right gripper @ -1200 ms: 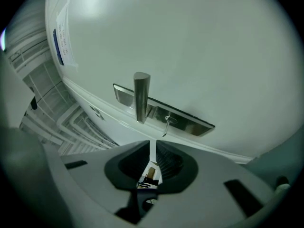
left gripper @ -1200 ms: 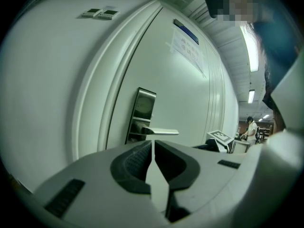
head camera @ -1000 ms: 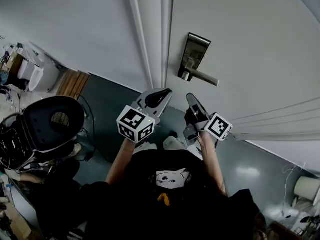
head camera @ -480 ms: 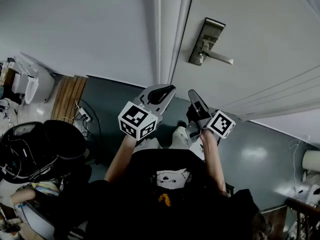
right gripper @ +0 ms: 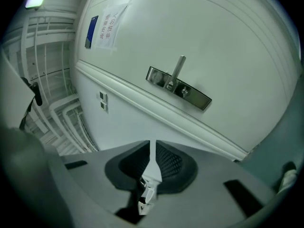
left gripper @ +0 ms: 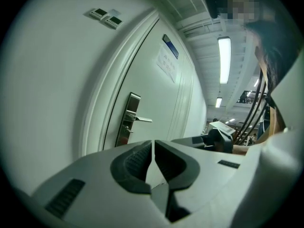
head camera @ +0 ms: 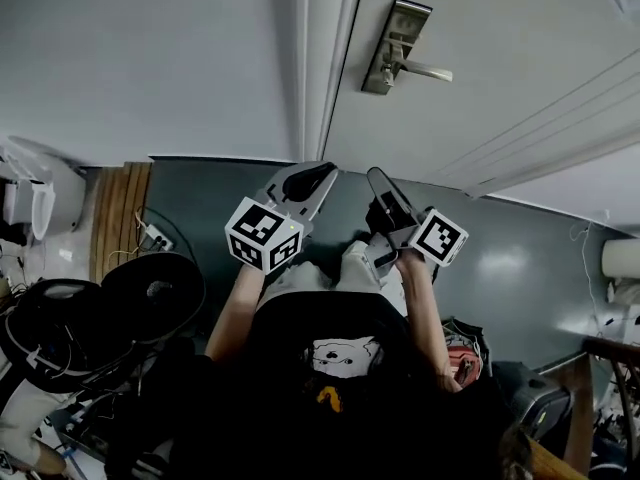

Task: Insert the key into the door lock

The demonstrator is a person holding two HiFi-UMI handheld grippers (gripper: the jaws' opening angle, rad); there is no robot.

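The head view looks steeply down from above; both gripper views face the door [head camera: 480, 58] from nearby, sharing its lock plate [head camera: 397, 45].

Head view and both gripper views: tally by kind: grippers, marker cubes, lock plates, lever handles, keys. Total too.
Grey two-jaw grippers: 2, the left gripper shut on nothing, the right gripper shut on the key
Black-and-white marker cubes: 2
Silver metal lock plate: 1
Silver lever handle: 1
Thin pale metal key: 1
Total: 7
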